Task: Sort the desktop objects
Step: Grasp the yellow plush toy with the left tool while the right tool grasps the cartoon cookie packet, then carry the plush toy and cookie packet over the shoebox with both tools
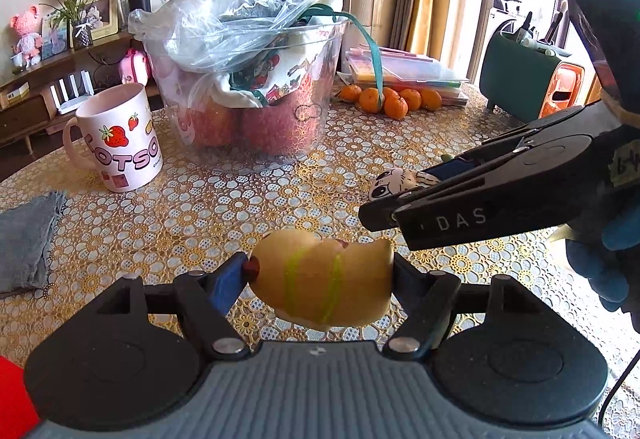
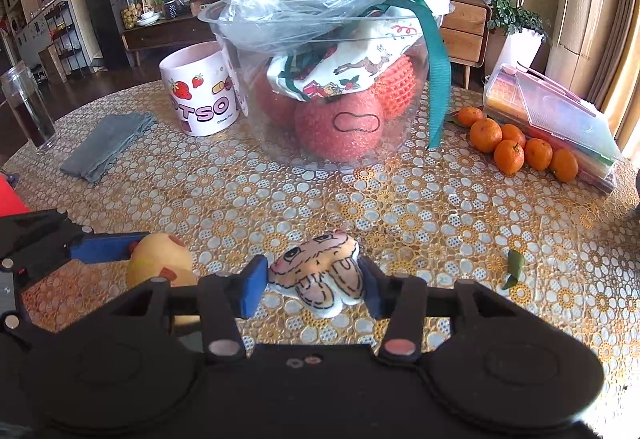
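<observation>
A tan, bun-shaped soft toy [image 1: 320, 283] with thin green lines hangs a little above the flowered tablecloth [image 1: 224, 207], and my left gripper [image 1: 322, 271] is shut on its two ends. The same toy [image 2: 156, 259] shows at the lower left of the right wrist view, against a blue left finger [image 2: 104, 248]. My right gripper [image 2: 314, 275] is shut on a small flat plush [image 2: 320, 267] with a drawn cartoon face, also lifted off the table. From the left wrist view, the right gripper [image 1: 384, 213] comes in from the right with the plush [image 1: 390, 181] peeking out.
A clear tub [image 2: 400, 143] with apples, printed cloth and a plastic bag stands mid-table. A pink strawberry mug [image 2: 200, 99] and grey cloth [image 2: 104, 147] lie left. Tangerines [image 2: 516, 147] and flat plastic boxes [image 2: 560, 119] sit right. A green pen holder [image 1: 520, 79] stands at far right.
</observation>
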`<move>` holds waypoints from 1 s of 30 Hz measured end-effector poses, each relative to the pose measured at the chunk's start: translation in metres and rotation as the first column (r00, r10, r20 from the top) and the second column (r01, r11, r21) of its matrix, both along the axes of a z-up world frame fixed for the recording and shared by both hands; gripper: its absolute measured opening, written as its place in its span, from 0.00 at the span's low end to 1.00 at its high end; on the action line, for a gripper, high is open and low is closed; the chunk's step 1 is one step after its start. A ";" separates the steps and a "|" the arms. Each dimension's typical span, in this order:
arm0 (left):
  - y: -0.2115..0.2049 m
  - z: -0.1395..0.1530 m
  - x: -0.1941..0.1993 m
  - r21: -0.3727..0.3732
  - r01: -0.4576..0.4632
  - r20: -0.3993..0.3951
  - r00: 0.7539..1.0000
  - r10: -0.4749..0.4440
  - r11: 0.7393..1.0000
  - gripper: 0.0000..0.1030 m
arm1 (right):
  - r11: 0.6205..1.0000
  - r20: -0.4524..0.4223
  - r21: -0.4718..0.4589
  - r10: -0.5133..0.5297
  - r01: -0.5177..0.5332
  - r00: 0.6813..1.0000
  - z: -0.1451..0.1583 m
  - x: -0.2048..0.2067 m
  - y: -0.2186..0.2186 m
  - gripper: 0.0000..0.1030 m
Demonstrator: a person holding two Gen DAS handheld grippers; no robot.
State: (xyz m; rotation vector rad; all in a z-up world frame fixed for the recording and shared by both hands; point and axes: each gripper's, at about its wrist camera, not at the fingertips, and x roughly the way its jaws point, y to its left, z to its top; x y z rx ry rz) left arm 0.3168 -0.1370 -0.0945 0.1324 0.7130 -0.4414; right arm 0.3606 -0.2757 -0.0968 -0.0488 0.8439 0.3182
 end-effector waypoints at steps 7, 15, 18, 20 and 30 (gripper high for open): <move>0.007 0.024 -0.023 -0.014 -0.010 0.020 1.000 0.010 1.000 0.73 | 1.000 0.021 0.020 0.008 -0.008 1.000 0.024 -0.032 -0.006 0.47; 0.021 0.049 -0.056 -0.048 -0.038 0.016 0.999 0.038 0.998 0.73 | 0.999 0.044 0.042 0.011 -0.013 0.999 0.049 -0.070 -0.010 0.47; 0.028 0.057 -0.070 -0.050 -0.052 0.015 0.998 0.053 0.997 0.73 | 0.998 0.057 0.054 0.024 -0.027 0.998 0.060 -0.086 -0.008 0.47; 0.035 0.064 -0.081 -0.060 -0.059 0.018 0.998 0.060 0.996 0.73 | 0.998 0.067 0.061 0.031 -0.035 0.997 0.068 -0.098 -0.005 0.47; 0.070 0.099 -0.133 -0.083 -0.120 0.040 0.992 0.123 0.989 0.73 | 0.993 0.122 0.056 0.097 -0.104 0.988 0.104 -0.157 0.023 0.47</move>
